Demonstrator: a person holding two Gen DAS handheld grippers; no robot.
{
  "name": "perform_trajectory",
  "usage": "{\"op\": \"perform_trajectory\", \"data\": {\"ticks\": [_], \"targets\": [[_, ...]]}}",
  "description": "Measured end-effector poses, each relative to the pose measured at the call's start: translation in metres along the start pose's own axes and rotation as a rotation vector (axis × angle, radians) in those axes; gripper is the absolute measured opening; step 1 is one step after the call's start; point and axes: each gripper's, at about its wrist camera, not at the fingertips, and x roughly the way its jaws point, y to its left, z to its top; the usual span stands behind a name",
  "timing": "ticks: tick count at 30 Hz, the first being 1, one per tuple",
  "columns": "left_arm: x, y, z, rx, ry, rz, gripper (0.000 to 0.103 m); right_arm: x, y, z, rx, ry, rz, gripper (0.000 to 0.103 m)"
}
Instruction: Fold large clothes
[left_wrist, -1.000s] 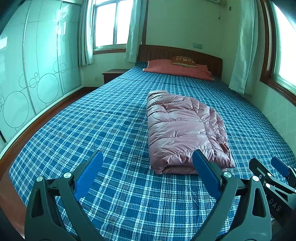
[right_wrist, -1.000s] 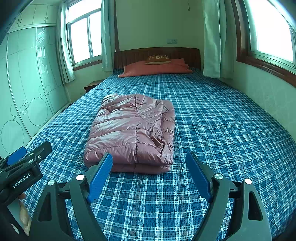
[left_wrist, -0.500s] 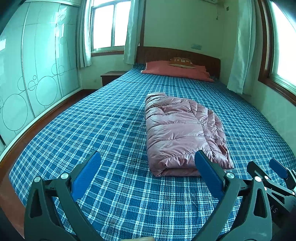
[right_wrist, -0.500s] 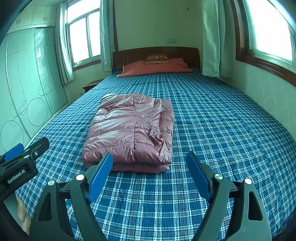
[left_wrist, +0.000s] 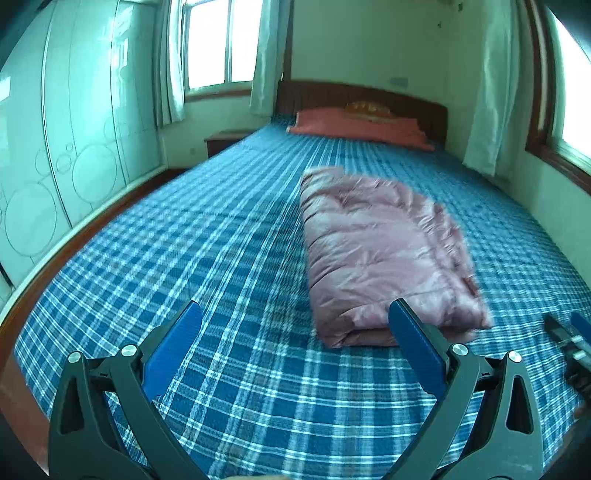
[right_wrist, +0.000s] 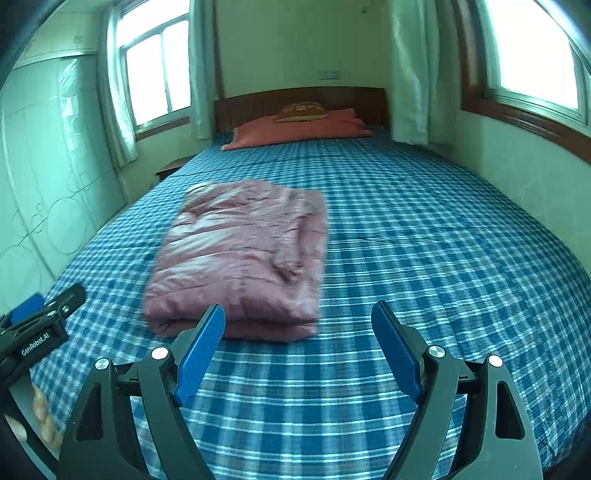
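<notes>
- bed (right_wrist: 424, 229) with blue-and-white plaid cover, fills most of both views
- dark wooden headboard (right_wrist: 301, 98) at far end
- folded pink puffer jacket (right_wrist: 243, 254) lies flat on cover, mid-bed, toward the near end, left of centre in right wrist view
- salmon pillow (right_wrist: 295, 129) against headboard
- small brown patterned cushion (right_wrist: 303, 110) on top of pillow
</notes>
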Motion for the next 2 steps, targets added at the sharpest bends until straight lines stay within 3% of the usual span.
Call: {"op": "perform_trajectory", "data": {"ticks": [2], "targets": [[0.026, 0.015, -0.004, -0.012, 0.055, 0.027, 0.101, 0.01, -0.024, -0.004, 0.011, 0.018, -0.047, 0.084]]}}
